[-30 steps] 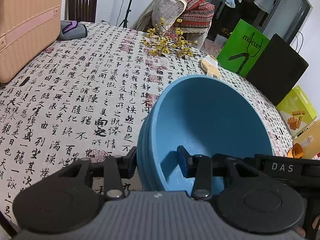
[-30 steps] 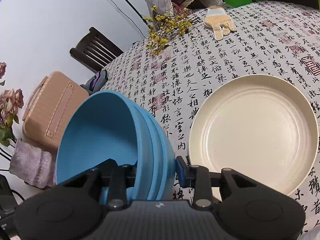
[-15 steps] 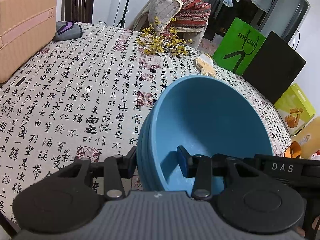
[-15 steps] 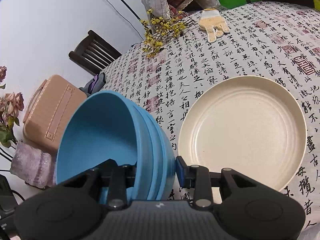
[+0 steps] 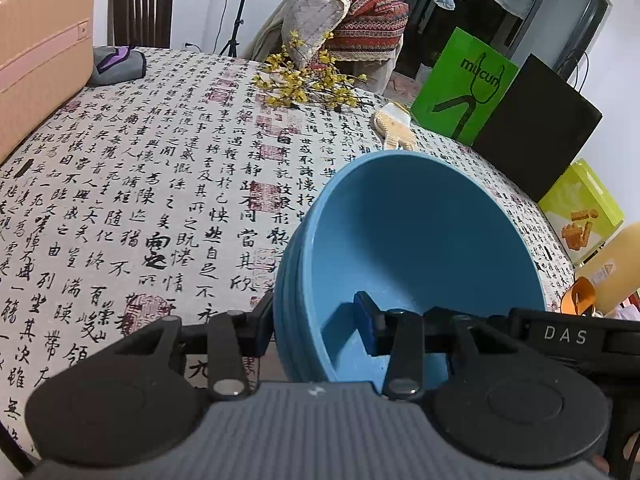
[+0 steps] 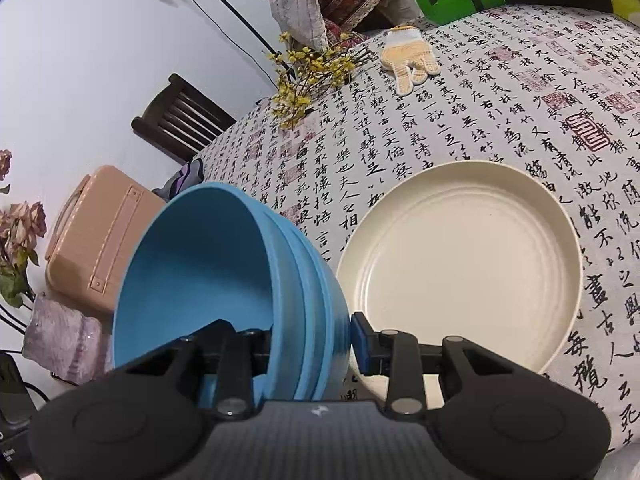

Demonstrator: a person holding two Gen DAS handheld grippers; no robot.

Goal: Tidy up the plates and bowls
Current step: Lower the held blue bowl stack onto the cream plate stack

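Broadly spread: table (image 5: 160,168) under calligraphy-print cloth, mostly bare across its middle, cluttered only toward far rim. Next in size: pink suitcase (image 5: 36,64) at left edge, green bag (image 5: 464,84) and black bag (image 5: 536,128) beyond far edge. Then cream plate (image 6: 460,264), flat on cloth, just beside right-hand jaw tip of right gripper (image 6: 312,340), open face up, nothing in it. Then stack of blue bowls (image 5: 420,248), nested, tilted on edge and apparently lifted clear of cloth, mouth turned toward both cameras. Left gripper (image 5: 316,320) clamped across stack wall at one side of rim, one pad outside, one inside; right gripper clenched likewise on opposite side, seen black at far right of left wrist view. Key relation, as judged: plate lying immediately right of stack, nearer right hand, so a short sideways carry and levelling probably needed. Smallest: yellow flower sprig (image 6: 308,76), knitted glove (image 6: 408,60), both well apart, no obstruction.
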